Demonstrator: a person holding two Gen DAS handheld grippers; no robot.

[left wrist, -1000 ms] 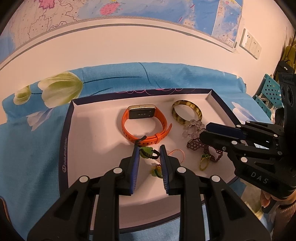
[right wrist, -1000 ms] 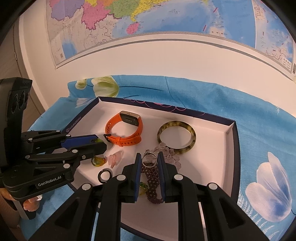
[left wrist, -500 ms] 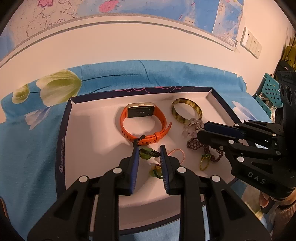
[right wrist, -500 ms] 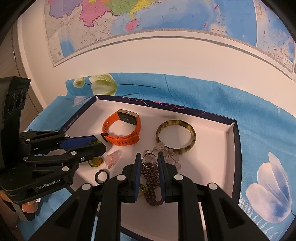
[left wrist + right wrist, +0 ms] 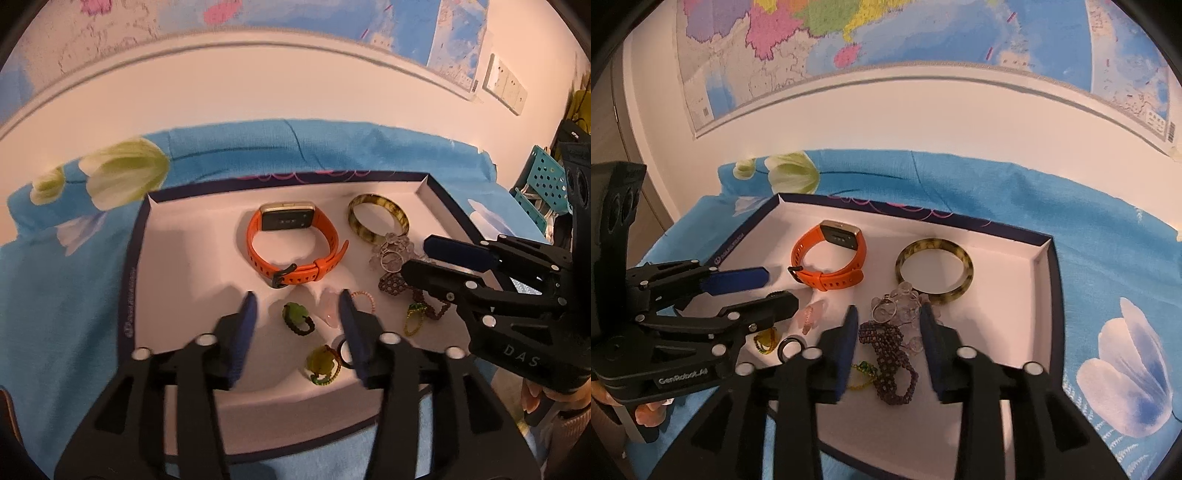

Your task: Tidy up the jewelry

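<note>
A white tray with a dark blue rim (image 5: 177,243) (image 5: 1039,280) holds jewelry. An orange watch (image 5: 291,240) (image 5: 831,260) and a tortoiseshell bangle (image 5: 378,219) (image 5: 934,271) lie at the back. My left gripper (image 5: 297,308) is open over a green ring (image 5: 297,317), which lies on the tray between the fingers. A yellow-green ring (image 5: 321,365) and a pink charm (image 5: 328,306) lie near it. My right gripper (image 5: 888,317) is open around a silver ring (image 5: 884,310), a clear bead bracelet (image 5: 908,306) and a purple beaded bracelet (image 5: 890,354).
The tray sits on a blue flowered cloth (image 5: 66,288) (image 5: 1108,295). A black ring (image 5: 790,349) and a small green-yellow bead loop (image 5: 413,317) (image 5: 862,374) lie in the tray. A wall with a map (image 5: 886,55) is behind. A teal perforated rack (image 5: 546,184) stands at right.
Both grippers have opened. The left let go of the green ring, the right let go of the silver ring; both rings now lie on the tray.
</note>
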